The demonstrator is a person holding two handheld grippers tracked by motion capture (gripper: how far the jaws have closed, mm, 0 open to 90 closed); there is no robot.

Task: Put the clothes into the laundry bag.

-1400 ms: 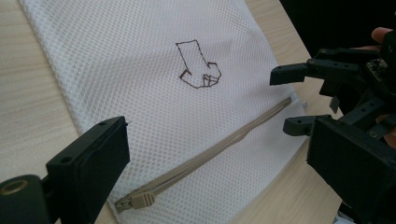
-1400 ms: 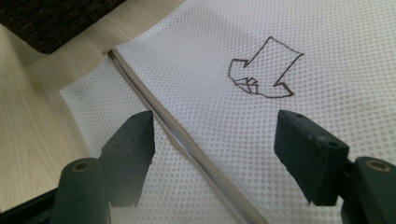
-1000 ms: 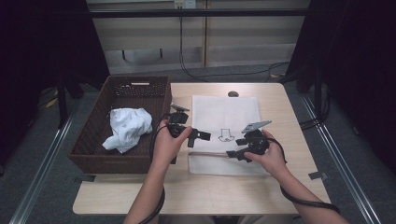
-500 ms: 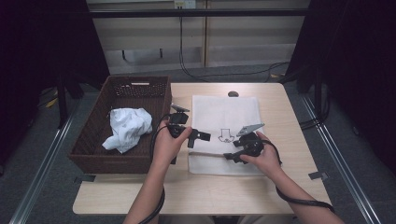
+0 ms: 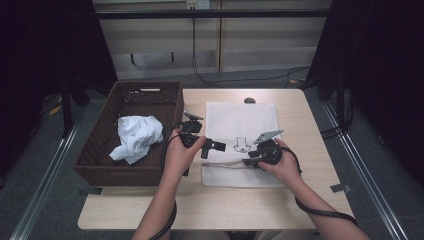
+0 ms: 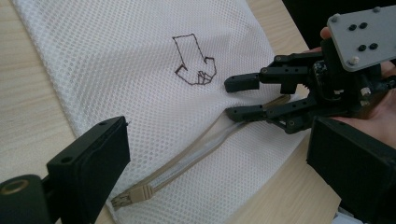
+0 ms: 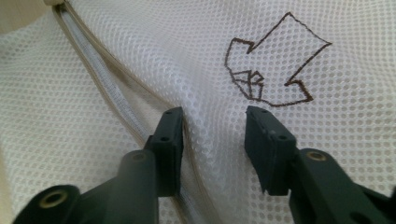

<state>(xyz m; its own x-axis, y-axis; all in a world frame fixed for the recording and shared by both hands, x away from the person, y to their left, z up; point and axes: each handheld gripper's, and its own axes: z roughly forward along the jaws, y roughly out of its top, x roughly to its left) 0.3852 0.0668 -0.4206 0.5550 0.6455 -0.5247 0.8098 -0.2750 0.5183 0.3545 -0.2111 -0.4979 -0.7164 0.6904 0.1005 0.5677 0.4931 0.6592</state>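
Mesh bag lies flat just right of the basket. Right gripper, jaws just closing, straddles mesh beside the zipper, not pinching yet; left gripper hovers open. Grab only the top layer.

- We count one white mesh bag on the worktop.
- We see one wicker basket.
- One white cloth inside.
- Two tools: left tool, right tool.

Even, soft overhead light on the pale table, dark surroundings; close jaws slightly blurred, shadows faint.
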